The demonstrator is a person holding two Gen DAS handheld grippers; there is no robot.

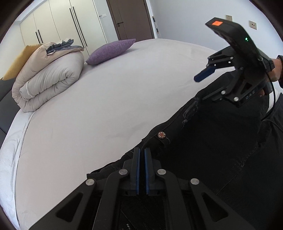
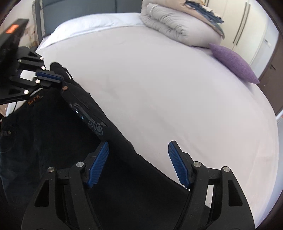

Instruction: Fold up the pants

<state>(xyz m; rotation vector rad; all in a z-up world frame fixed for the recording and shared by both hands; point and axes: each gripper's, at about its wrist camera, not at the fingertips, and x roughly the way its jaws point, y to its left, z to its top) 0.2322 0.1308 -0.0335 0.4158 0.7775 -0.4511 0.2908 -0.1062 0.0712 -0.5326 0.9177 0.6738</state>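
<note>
Folding is judged barely begun: black jeans (image 1: 221, 150) lie at the near edge of the bed (image 1: 106, 106), left gripper (image 1: 142, 155) clamped on the waistband, right gripper (image 2: 139, 162) spread wide, straddling the waistband edge ungripped.

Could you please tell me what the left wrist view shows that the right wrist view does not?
Only the left wrist view shows the brown door, the wall sockets and the mustard pillow.

Only the right wrist view shows the grey headboard and the orange lettering inside the waistband.

Both show the black pants, the bed, the rolled duvet, the purple cushion, the left gripper shut on the waistband, and the right gripper with jaws open.
</note>
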